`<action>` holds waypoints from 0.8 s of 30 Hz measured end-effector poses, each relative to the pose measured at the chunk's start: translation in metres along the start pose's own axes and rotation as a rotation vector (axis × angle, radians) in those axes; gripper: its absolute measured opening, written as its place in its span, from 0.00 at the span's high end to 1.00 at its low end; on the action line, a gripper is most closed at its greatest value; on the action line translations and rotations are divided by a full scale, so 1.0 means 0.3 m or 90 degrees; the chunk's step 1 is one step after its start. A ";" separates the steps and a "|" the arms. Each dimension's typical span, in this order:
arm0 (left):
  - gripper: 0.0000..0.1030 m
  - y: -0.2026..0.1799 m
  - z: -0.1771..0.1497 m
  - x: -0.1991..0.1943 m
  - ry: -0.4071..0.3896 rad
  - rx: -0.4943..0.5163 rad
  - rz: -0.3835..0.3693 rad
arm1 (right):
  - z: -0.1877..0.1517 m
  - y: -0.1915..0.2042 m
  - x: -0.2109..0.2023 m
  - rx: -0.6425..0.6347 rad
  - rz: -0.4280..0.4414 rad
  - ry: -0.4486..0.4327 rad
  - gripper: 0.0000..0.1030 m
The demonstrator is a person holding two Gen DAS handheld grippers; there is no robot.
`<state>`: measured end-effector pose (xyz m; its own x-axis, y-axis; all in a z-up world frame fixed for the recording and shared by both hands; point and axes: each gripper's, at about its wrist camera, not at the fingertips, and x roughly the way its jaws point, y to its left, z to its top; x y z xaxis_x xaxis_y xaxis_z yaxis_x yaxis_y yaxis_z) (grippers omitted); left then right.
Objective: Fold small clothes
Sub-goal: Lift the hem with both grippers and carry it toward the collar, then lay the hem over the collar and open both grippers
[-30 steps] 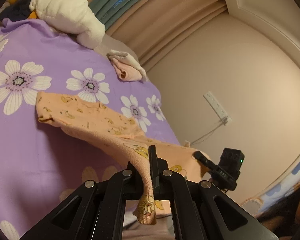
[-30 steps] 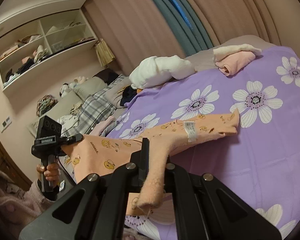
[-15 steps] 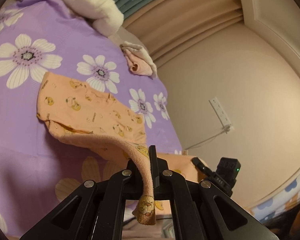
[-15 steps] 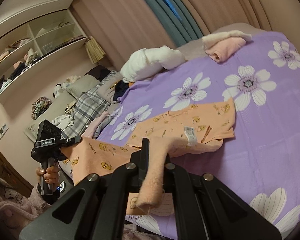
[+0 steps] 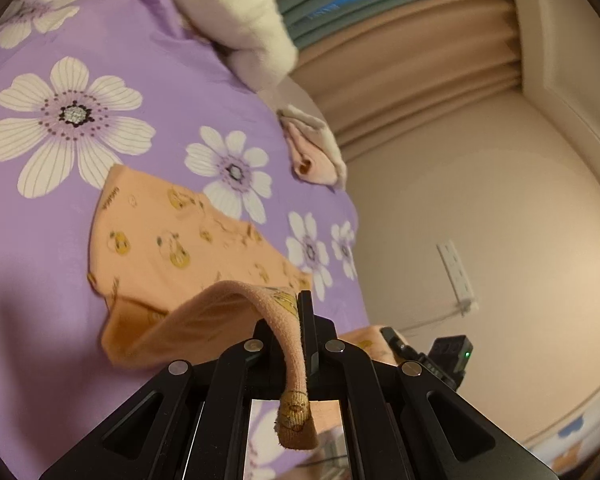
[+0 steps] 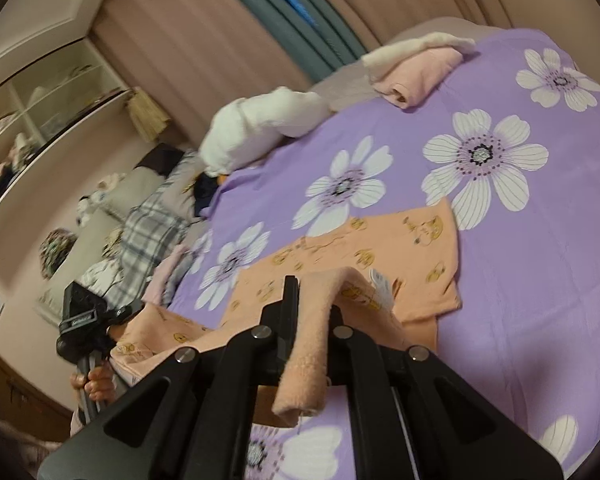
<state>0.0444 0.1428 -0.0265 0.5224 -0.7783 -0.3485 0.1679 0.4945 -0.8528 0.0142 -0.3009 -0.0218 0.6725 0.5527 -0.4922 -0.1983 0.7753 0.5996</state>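
A small orange garment with yellow cartoon prints (image 5: 172, 236) lies on the purple flowered bedspread (image 5: 148, 80). My left gripper (image 5: 296, 320) is shut on one near edge of it; a flap hangs out behind the jaws. My right gripper (image 6: 312, 304) is shut on the other near edge of the same garment (image 6: 412, 248). Both held edges are lifted above the bed and arch forward over the flat far part. A white label (image 6: 380, 280) shows on the lifted fold. The other gripper shows in each view: right (image 5: 444, 356), left (image 6: 84, 316).
A folded pink and white garment (image 5: 316, 152) (image 6: 416, 68) lies at the far edge of the bed. A white bundle (image 5: 236, 12) (image 6: 260, 124) and plaid bedding (image 6: 148, 232) lie further off. A wall with a socket (image 5: 456, 272) stands to the right.
Both grippers have moved forward over the bed with the near edges, folding the garment's near half towards its far half. More of the garment now lies doubled on the bedspread.
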 end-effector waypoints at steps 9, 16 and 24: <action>1.00 0.160 0.147 0.174 0.010 -0.072 0.057 | 0.137 -0.138 0.269 0.076 -0.045 0.051 0.95; 1.00 0.274 0.219 0.267 0.031 -0.120 0.096 | 0.182 -0.253 0.415 0.142 -0.085 0.087 0.95; 1.00 0.371 0.251 0.346 0.074 -0.177 0.150 | 0.188 -0.333 0.521 0.192 -0.121 0.150 0.91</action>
<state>0.1803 0.1462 -0.1284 0.4193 -0.7017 -0.5761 -0.1874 0.5540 -0.8112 0.1793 -0.3093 -0.1231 0.4889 0.4907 -0.7213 0.1547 0.7650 0.6252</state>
